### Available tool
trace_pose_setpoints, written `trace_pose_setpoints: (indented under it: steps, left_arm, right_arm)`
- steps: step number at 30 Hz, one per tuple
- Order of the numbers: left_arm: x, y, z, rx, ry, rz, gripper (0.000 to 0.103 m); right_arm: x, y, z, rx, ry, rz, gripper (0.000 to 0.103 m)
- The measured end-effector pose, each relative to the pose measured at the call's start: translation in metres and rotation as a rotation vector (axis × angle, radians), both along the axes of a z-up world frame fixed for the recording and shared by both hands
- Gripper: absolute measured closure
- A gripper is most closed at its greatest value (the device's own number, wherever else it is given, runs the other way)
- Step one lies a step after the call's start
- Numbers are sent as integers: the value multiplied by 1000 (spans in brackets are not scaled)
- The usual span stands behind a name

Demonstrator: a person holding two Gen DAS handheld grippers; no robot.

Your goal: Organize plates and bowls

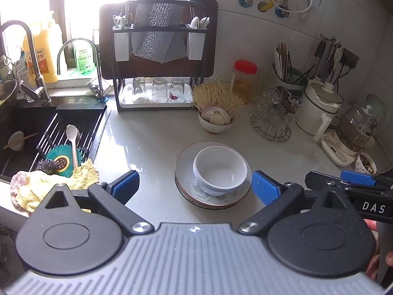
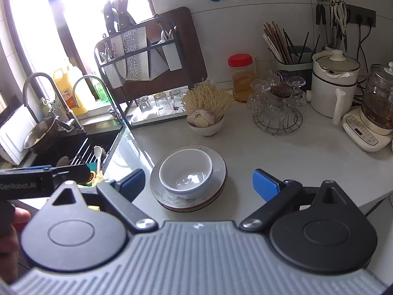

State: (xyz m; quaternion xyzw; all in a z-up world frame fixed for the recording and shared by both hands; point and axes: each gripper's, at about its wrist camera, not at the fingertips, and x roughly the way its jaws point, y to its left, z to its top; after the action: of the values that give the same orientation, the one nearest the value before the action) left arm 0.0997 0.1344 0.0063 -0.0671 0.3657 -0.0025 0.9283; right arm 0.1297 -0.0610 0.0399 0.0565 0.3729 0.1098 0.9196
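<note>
A white bowl (image 1: 220, 169) sits nested in another, on a stack of grey plates (image 1: 186, 164) on the white counter. The same bowl (image 2: 186, 173) and plates (image 2: 218, 167) show in the right wrist view. My left gripper (image 1: 195, 185) is open and empty, its blue pads either side of the stack and short of it. My right gripper (image 2: 199, 183) is open and empty, just right of the stack; it also shows in the left wrist view (image 1: 343, 179). The left gripper's body shows at the left edge of the right wrist view (image 2: 44, 179).
A bowl of noodles and shells (image 1: 216, 120) stands behind the stack. A rack with glasses and knives (image 1: 157, 56), a red-lidded jar (image 1: 244, 78), a glass-cup stand (image 1: 275, 115), a white pot (image 1: 319, 105) and a kettle (image 1: 353, 132) line the back. The sink (image 1: 49, 135) lies left.
</note>
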Motion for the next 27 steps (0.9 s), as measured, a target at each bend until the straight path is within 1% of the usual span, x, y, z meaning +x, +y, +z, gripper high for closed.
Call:
trace_pose_setpoints:
  steps: [3, 7, 17, 21, 27]
  left_arm:
    - [-1, 1, -1, 8, 0, 10, 3]
    - [-3, 3, -1, -7, -9, 29, 3]
    - [-4, 4, -3, -1, 12, 22, 3]
    - [-4, 6, 0, -2, 1, 21, 3]
    - [-4, 2, 0, -12, 7, 3, 3]
  right_arm:
    - [-1, 3, 0, 0, 4, 9, 7]
    - [-2, 4, 1, -6, -5, 8, 7]
    - [-2, 5, -2, 5, 1, 6, 7]
    - [-3, 5, -2, 11, 8, -11, 7]
    - [-4, 5, 0, 12, 3, -5, 7]
